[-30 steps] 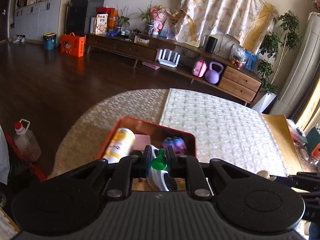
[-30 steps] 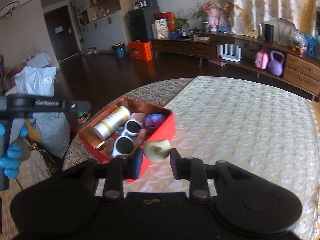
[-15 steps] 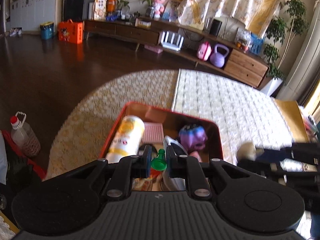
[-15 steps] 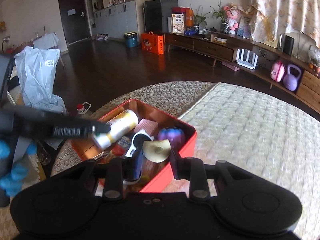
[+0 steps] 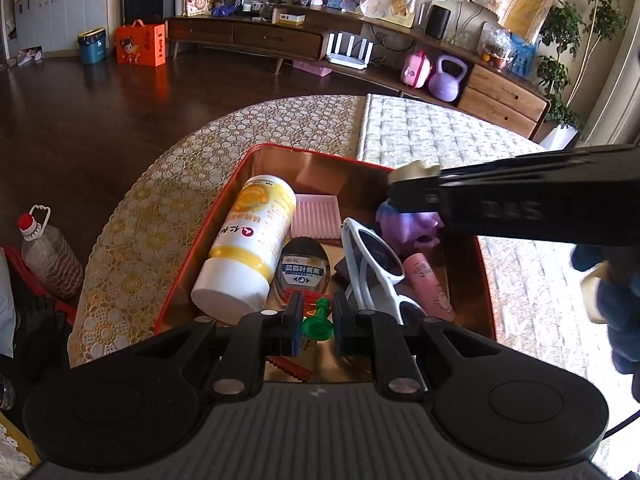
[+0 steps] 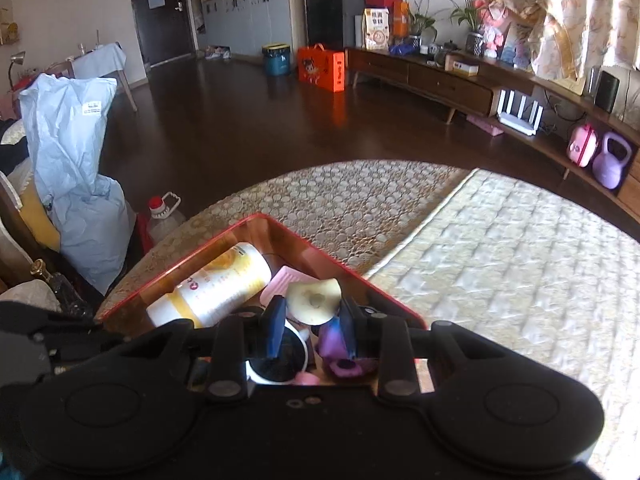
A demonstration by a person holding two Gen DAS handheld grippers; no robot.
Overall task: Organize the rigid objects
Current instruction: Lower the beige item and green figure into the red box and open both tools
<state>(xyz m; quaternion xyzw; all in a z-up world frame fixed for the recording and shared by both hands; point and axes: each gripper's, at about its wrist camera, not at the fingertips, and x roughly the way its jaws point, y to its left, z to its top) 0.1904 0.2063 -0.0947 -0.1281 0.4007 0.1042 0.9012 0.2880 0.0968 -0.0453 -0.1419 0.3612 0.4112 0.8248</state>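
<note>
A red tin box (image 5: 200, 240) sits on the table and holds a yellow-and-white bottle (image 5: 246, 248), a pink pad (image 5: 316, 218), white sunglasses (image 5: 376, 264), a purple toy (image 5: 408, 226) and a pink tube (image 5: 428, 286). My left gripper (image 5: 316, 322) is shut on a small green pawn-shaped piece (image 5: 318, 322) above the box's near end. My right gripper (image 6: 312, 316) is shut on a cream disc-shaped piece (image 6: 314, 300) and hangs over the box (image 6: 352, 276); it reaches in from the right in the left wrist view (image 5: 416, 184).
The round table carries a lace cloth (image 5: 160, 216) and a quilted runner (image 6: 500, 264). An oil jug (image 5: 48, 252) stands on the floor at the left. A blue bag (image 6: 76, 176) leans on a chair. A long wooden sideboard (image 5: 280, 40) runs along the far wall.
Both grippers have moved forward and lower over the red box. The right gripper with its cream piece now reaches across the box's far right corner.
</note>
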